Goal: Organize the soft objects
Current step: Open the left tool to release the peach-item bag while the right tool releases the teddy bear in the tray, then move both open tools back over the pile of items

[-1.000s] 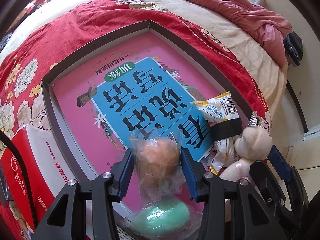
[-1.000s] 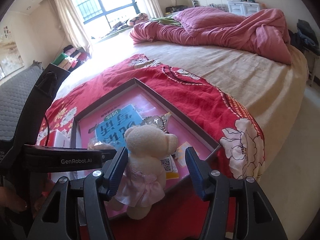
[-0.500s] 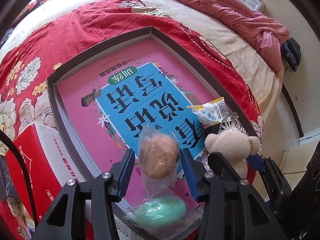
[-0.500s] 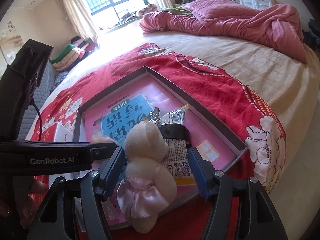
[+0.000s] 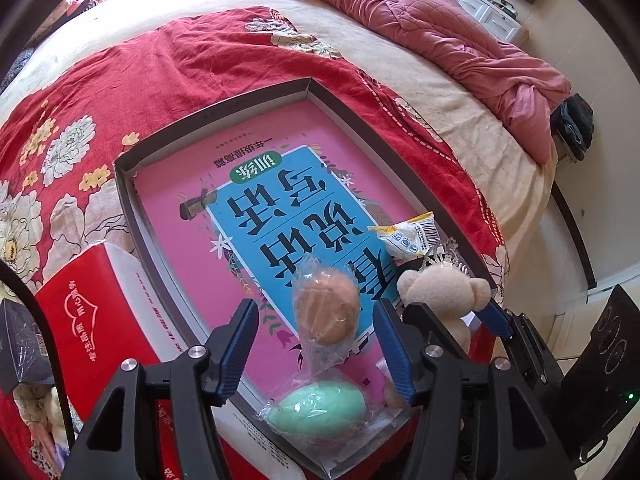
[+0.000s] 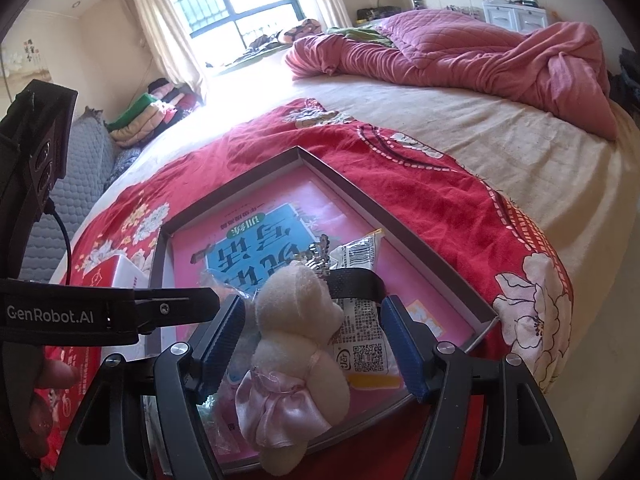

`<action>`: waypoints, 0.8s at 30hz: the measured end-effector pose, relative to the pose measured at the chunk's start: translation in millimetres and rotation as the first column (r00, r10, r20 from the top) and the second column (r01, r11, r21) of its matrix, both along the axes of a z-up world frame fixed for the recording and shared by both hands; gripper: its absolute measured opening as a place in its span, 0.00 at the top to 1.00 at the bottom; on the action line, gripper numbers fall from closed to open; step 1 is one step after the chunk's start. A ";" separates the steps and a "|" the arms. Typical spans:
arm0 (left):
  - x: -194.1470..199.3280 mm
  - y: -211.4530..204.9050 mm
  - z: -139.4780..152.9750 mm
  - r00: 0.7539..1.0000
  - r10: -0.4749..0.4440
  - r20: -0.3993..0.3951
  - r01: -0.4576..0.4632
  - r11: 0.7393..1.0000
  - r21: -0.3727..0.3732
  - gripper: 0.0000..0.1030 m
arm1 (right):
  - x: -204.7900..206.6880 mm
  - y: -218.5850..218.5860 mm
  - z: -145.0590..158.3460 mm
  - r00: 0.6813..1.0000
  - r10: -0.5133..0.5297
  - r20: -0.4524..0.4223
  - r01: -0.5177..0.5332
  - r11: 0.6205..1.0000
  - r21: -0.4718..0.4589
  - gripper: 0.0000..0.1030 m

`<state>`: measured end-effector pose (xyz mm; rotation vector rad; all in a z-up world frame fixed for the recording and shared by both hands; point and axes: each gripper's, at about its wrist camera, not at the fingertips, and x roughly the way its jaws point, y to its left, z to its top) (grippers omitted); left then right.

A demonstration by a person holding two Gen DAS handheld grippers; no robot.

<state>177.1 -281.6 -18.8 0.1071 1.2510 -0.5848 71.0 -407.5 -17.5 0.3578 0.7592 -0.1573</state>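
Note:
A grey tray (image 5: 224,110) with a pink and blue book (image 5: 276,208) lies on the red floral blanket. An orange soft egg in a clear bag (image 5: 326,310) rests in the tray between my left gripper's (image 5: 316,346) open fingers, untouched. A green bagged egg (image 5: 318,408) lies below it. A cream teddy bear in a pink skirt (image 6: 298,344) lies at the tray's near edge between my right gripper's (image 6: 312,344) open fingers; it also shows in the left wrist view (image 5: 444,292). A white snack packet (image 5: 408,236) lies beside it.
A red tissue box (image 5: 100,320) stands left of the tray. A pink quilt (image 6: 480,56) is bunched at the far side of the bed. The bed edge drops off to the right. The other gripper's body (image 6: 80,312) is close on the left.
My left gripper opened and let go of the orange egg, which now rests in the tray. The right gripper moved forward with the bear over the tray edge, jaws wide.

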 end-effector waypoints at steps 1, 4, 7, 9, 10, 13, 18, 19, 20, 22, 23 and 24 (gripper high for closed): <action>-0.9 2.3 3.5 1.000 0.004 0.007 -0.004 1.000 -0.005 0.42 | 0.2 1.5 0.5 1.000 0.001 0.001 -0.001 1.000 -0.007 0.29; -4.6 10.4 16.1 0.999 0.012 0.032 -0.012 1.000 -0.019 0.39 | -3.1 3.4 1.8 1.000 -0.005 -0.007 0.005 1.000 -0.017 0.28; -11.7 19.5 30.1 0.998 0.022 0.060 -0.019 0.999 -0.038 0.36 | -12.9 -1.1 6.4 0.999 -0.034 0.005 0.034 0.999 -0.013 0.28; -17.8 25.4 39.6 0.996 0.027 0.085 -0.022 0.998 -0.050 0.35 | -19.4 -4.7 9.3 0.998 -0.058 0.011 0.058 0.998 -0.007 0.28; -21.4 27.7 43.9 0.994 0.028 0.102 -0.023 0.998 -0.050 0.32 | -22.2 -6.3 10.6 0.998 -0.069 0.015 0.069 0.998 0.000 0.28; -29.8 32.7 50.8 0.991 0.029 0.132 -0.022 0.999 -0.050 0.28 | -27.7 -8.3 15.3 0.995 -0.101 0.021 0.101 0.995 -0.009 0.28; -42.8 46.4 55.0 0.987 0.061 0.146 -0.050 0.996 -0.076 0.28 | -34.2 -0.8 25.8 0.993 -0.117 0.031 0.119 0.991 -0.068 0.28; -46.5 51.1 57.8 0.985 0.071 0.155 -0.058 0.994 -0.088 0.28 | -35.3 2.3 28.7 0.993 -0.117 0.033 0.119 0.989 -0.082 0.27; -51.5 56.6 61.0 0.982 0.083 0.168 -0.067 0.992 -0.102 0.28 | -36.6 5.6 31.9 0.993 -0.116 0.038 0.119 0.988 -0.095 0.27; -59.7 66.9 65.5 0.976 0.105 0.189 -0.084 0.990 -0.113 0.25 | -38.8 12.5 38.6 0.992 -0.114 0.049 0.119 0.986 -0.114 0.23; -63.8 72.3 67.4 0.974 0.114 0.197 -0.092 0.988 -0.122 0.24 | -39.7 15.6 42.1 0.992 -0.113 0.057 0.120 0.986 -0.120 0.23; -66.9 76.9 69.1 0.972 0.124 0.199 -0.099 0.987 -0.130 0.24 | -40.3 18.0 45.5 0.992 -0.111 0.064 0.119 0.985 -0.124 0.23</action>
